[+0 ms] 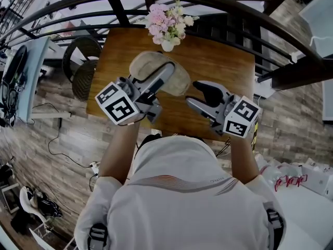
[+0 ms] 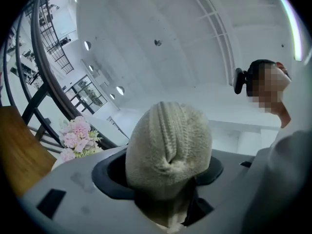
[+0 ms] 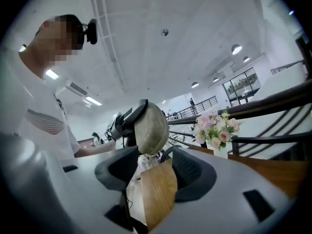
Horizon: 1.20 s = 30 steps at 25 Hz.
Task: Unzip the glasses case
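Left tongs (image 2: 165,174) pinching glasses case (image 1: 179,79) | right tongs (image 3: 153,172) spread, empty | flowers (image 1: 167,22) beyond, on table (image 1: 223,61)

We see a brown wooden table (image 1: 223,66) above a plank floor (image 1: 57,120). At the middle of its far edge stands a small white vase (image 1: 167,45) of pink flowers (image 1: 165,21).

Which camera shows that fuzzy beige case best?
Left gripper view: the case sits large between the jaws, its ribbed seam clear. Head view shows it from above, partly covered; right gripper view shows it small, side-on.
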Motion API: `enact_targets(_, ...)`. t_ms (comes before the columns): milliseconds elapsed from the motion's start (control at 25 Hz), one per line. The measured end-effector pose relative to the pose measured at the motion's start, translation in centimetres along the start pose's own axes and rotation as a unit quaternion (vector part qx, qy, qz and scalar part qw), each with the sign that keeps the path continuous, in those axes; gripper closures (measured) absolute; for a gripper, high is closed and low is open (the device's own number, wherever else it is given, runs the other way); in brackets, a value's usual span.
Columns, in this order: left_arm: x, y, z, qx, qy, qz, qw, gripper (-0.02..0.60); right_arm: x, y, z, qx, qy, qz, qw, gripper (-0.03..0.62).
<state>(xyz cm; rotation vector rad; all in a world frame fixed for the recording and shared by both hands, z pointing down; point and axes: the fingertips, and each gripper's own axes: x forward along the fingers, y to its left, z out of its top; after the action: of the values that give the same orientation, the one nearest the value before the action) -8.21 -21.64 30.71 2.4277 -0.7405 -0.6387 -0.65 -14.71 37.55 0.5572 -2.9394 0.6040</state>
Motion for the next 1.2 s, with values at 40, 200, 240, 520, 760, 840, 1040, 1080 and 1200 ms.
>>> enact_targets(40,0.0,0.0,0.2,-0.007,-0.003,0.002,1.0000,0.288,0.1,0.0,0.0,-0.003,0.004,-0.007,1.000,0.330)
enact_targets(200,0.3,0.5,0.9,-0.040,-0.020,0.016,0.9989,0.288,0.4,0.5,0.7,-0.021,-0.002,-0.024,0.999,0.387)
enact_targets(240,0.3,0.6,0.9,-0.039,-0.019,0.019,0.9989,0.288,0.5,0.6,0.8,-0.031,-0.001,-0.031,0.999,0.398)
enact_targets(520,0.3,-0.3,0.9,-0.041,-0.020,-0.002,0.9990,0.288,0.6,0.7,0.0,-0.005,0.002,-0.024,1.000,0.408)
enact_targets(760,0.3,0.1,0.7,-0.035,-0.013,0.007,0.9993,0.288,0.9,0.1,-1.1,0.024,0.021,-0.034,0.999,0.410)
enact_targets(840,0.3,0.2,0.6,-0.032,-0.011,0.010,0.9994,0.288,1.2,0.0,-1.6,0.030,0.032,-0.036,0.998,0.424)
enact_targets(1040,-0.1,0.4,0.3,-0.048,-0.017,0.004,0.9987,0.288,1.0,0.6,-1.5,0.098,0.002,0.007,0.995,0.433)
enact_targets(1080,-0.1,0.4,0.3,-0.052,-0.018,-0.001,0.9985,0.288,0.9,0.7,-1.3,0.121,-0.009,0.023,0.992,0.436)
enact_targets(1200,0.1,0.2,0.0,-0.054,-0.011,-0.022,0.9982,0.288,0.7,1.0,-0.8,0.172,-0.024,0.074,0.982,0.451)
